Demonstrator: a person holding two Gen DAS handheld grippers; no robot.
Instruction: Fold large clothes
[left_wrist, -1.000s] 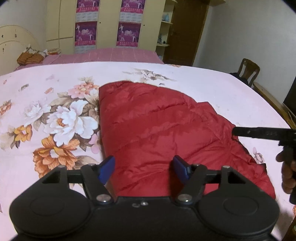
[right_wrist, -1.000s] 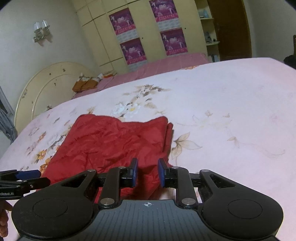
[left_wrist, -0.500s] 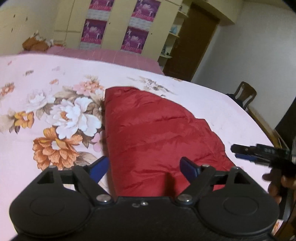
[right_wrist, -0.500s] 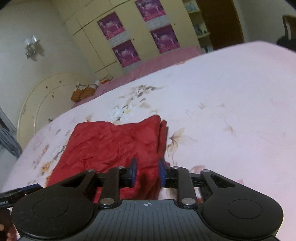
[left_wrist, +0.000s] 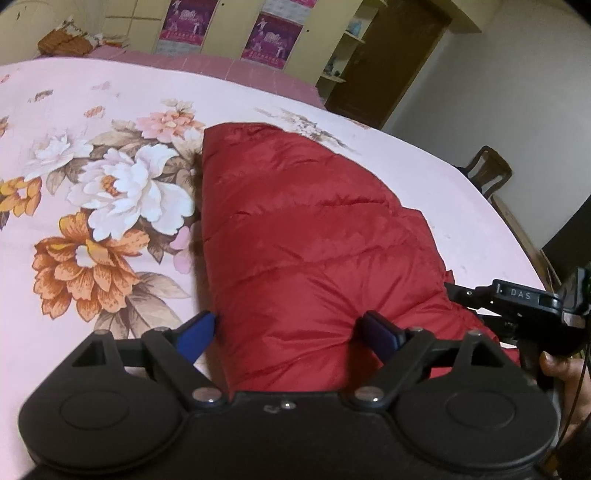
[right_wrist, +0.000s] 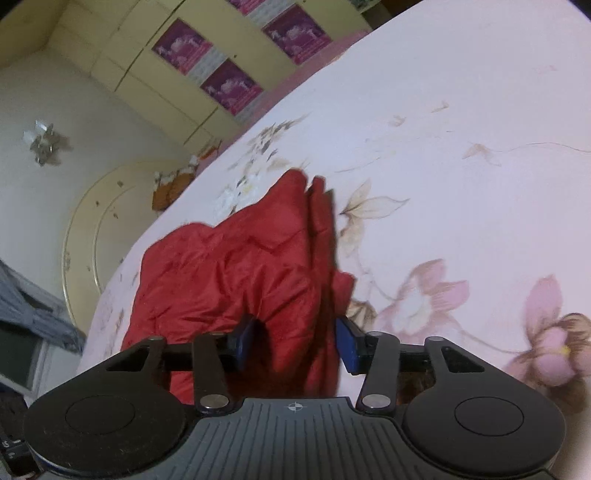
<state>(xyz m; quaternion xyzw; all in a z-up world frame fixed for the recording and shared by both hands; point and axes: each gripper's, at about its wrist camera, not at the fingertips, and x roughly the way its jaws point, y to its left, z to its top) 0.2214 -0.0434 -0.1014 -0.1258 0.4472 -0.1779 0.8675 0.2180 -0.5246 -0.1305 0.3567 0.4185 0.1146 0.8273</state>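
A red quilted jacket (left_wrist: 306, 240) lies folded on the pink floral bedsheet (left_wrist: 92, 110). My left gripper (left_wrist: 290, 328) sits low at the jacket's near edge. Its jaws are wide and still opening, with the puffy edge bulging between the blue pads. The right wrist view shows the jacket (right_wrist: 229, 266) from its other side. There my right gripper (right_wrist: 295, 343) straddles the layered corner, its jaws closing around the fabric. A dark gap still shows beside its left pad. In the left wrist view the right gripper's black frame (left_wrist: 517, 299) reaches the jacket's right corner, held by a hand (left_wrist: 561, 365).
The bed's right edge runs close behind the right gripper, with a wooden chair (left_wrist: 487, 177) beyond it. A yellow wardrobe with purple posters (left_wrist: 221, 29) and a brown door (left_wrist: 388, 66) stand behind the bed. A rounded headboard (right_wrist: 85, 221) is at the left.
Both grippers came down onto the jacket and rolled. The left jaws spread wider around the near edge. The right jaws opened from nearly shut and now have the jacket's corner between them.
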